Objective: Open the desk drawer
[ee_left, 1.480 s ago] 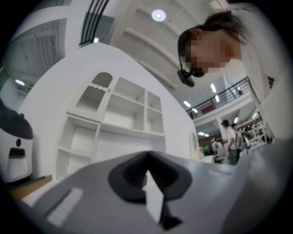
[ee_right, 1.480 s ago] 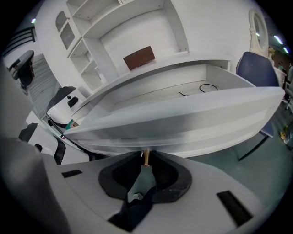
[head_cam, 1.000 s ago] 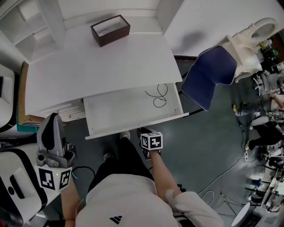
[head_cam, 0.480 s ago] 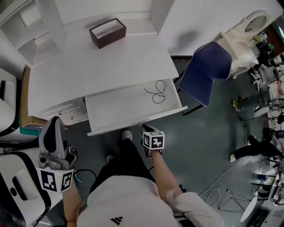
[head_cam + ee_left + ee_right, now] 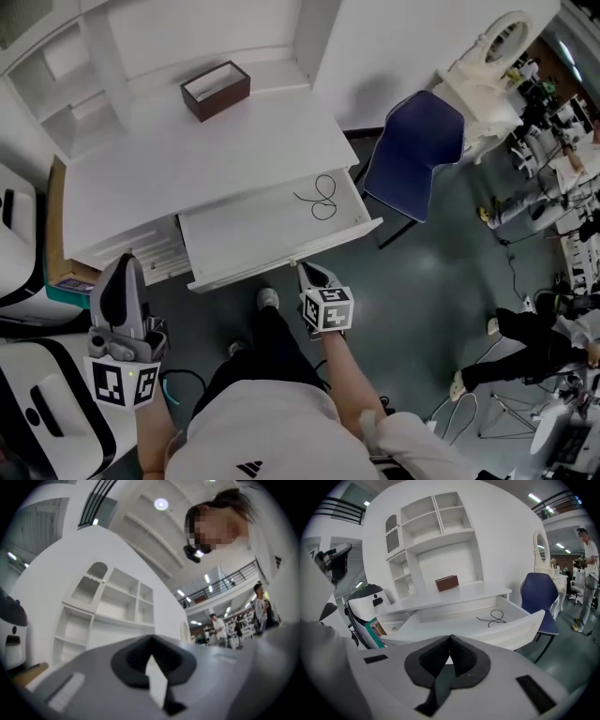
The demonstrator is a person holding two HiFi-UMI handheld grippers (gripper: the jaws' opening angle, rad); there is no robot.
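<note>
Left gripper [image 5: 120,265]: lower left of the head view, well apart from the desk, claw pressed together on nothing (its own view looks up past white shelves [image 5: 112,606]).
Desk [image 5: 187,169]: white, filling the upper left and centre; a brown box [image 5: 215,90] sits near its back edge.
Drawer [image 5: 262,234]: centre of the frame, pulled well out from under the desktop, its front edge towards the person.
Right gripper [image 5: 305,270]: just below the drawer's front edge, right of its middle, apparently clear of it; the claw has just been closing and its tips now meet with nothing between them.
Cable [image 5: 319,199]: a thin black loop lying loose in the drawer's right end.
Chair [image 5: 410,150]: blue, upper right, near the drawer's right corner.
Step in hand: the opening looks all but done; what remains is to get clear.
Doing it well: back the gripper off without nudging the front edge. If more travel is wanted, pull straight along the runners from the middle of the front, so the drawer does not skew.
</note>
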